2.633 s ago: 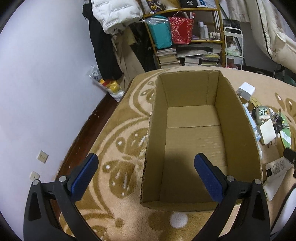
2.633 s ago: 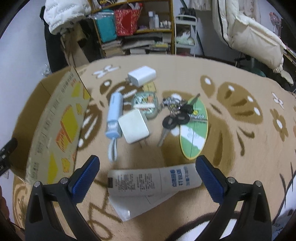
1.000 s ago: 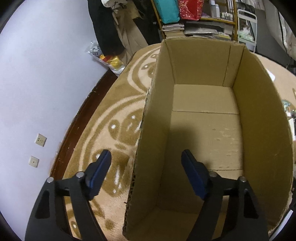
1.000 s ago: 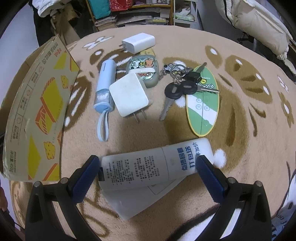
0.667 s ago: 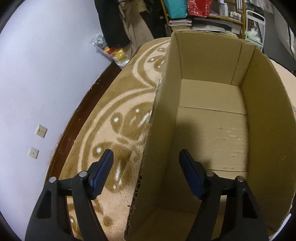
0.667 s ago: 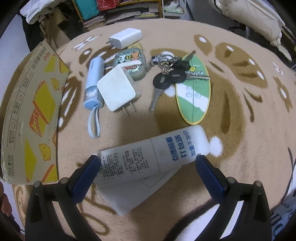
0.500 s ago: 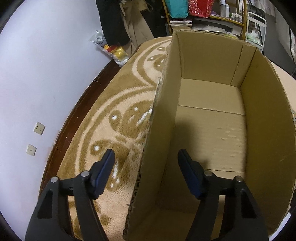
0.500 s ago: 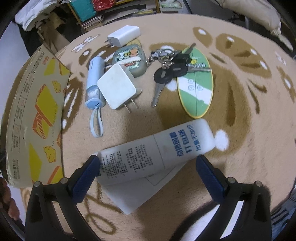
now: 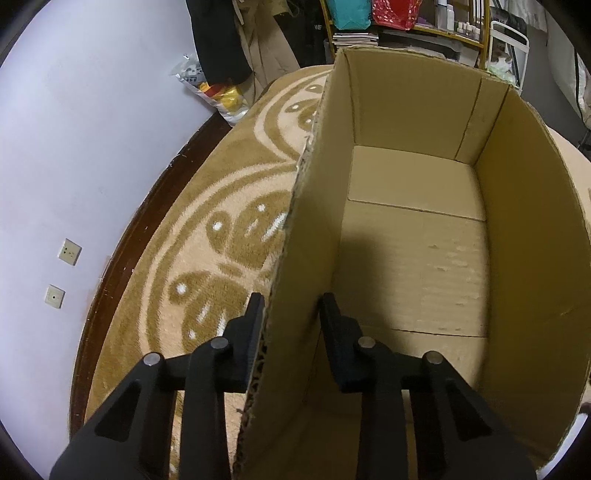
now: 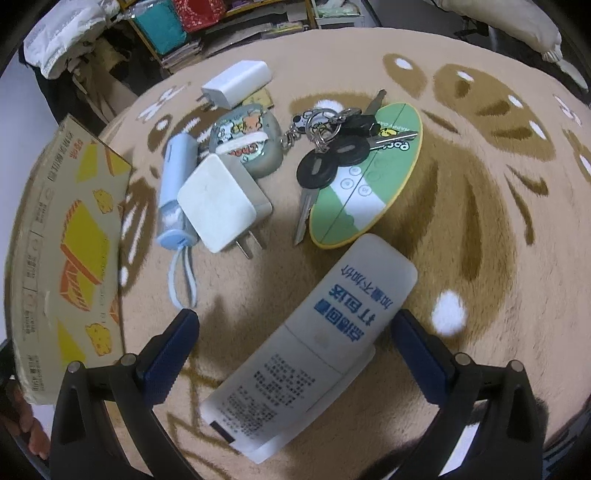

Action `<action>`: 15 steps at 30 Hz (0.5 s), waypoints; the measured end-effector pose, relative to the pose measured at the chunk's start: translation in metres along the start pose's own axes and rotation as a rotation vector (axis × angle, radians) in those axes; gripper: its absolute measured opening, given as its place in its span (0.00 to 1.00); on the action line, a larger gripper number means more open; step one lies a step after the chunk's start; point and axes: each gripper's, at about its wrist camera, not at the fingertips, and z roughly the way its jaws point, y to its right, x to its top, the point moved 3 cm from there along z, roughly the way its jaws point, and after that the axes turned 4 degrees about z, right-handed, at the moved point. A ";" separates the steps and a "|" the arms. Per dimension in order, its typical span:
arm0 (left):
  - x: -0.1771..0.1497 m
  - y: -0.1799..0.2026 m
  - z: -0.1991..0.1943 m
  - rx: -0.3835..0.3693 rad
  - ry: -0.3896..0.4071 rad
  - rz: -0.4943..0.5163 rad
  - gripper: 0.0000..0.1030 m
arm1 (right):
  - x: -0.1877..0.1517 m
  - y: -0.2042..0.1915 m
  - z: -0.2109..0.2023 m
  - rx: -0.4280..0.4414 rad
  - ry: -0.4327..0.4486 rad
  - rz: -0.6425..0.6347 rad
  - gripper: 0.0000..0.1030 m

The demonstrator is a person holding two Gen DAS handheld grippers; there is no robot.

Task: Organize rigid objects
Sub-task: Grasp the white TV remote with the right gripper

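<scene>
On the patterned tan carpet, the left gripper has its jaws clamped on the near left wall of the cardboard box — one black finger outside the wall, the other inside, both pressed to the corrugated board. That box stands open-topped with a bare brown floor and nothing visible in it; a pale wall with two sockets lies to its left and a cluttered shelf stands beyond. Seen from the right wrist, the right gripper has its jaws wide apart, the blue pads on either side of a white tube with blue lettering that lies slanted on the carpet between them, neither pad touching it; a white sheet shows under its lower end. Past the tube sit the other items: a green oval pad with a bunch of black-headed keys lying partly on it, a white plug adapter with its prongs towards the camera, a pale blue cylinder with a cord loop just beside it, a grey cartoon-printed case touching the adapter's far edge, and a second white charger farther back. At the left edge of this view is the box's printed outer side, yellow and orange.
</scene>
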 end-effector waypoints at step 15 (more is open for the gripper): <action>0.000 0.001 0.001 0.005 -0.009 0.008 0.29 | 0.014 0.008 0.006 0.006 0.015 0.008 0.67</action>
